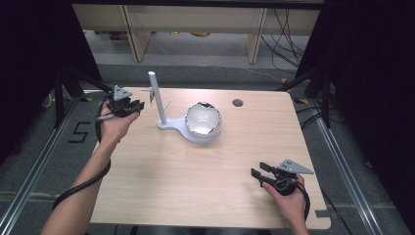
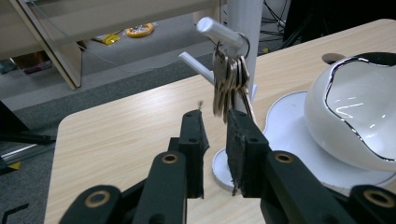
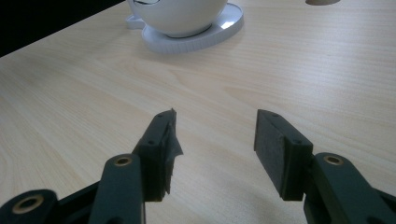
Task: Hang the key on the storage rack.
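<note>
Nearest the lens in the left gripper view, your left hand-held gripper (image 2: 215, 133) has its jaws parted by a narrow gap, nothing pressed between the pads. Just beyond the tips hangs the bunch of keys (image 2: 229, 83), suspended by its ring from a peg (image 2: 215, 31) on the white post (image 1: 156, 98). The post's white base (image 2: 289, 140) carries a glossy white bowl (image 1: 202, 119) immediately right of the keys, close enough to crowd that side. Your right hand-held gripper (image 3: 215, 140) rests well apart at the desk (image 1: 195, 176) near corner, jaws wide open, empty, over bare wood. A round cable hole (image 1: 238, 103) sits behind the bowl.
</note>
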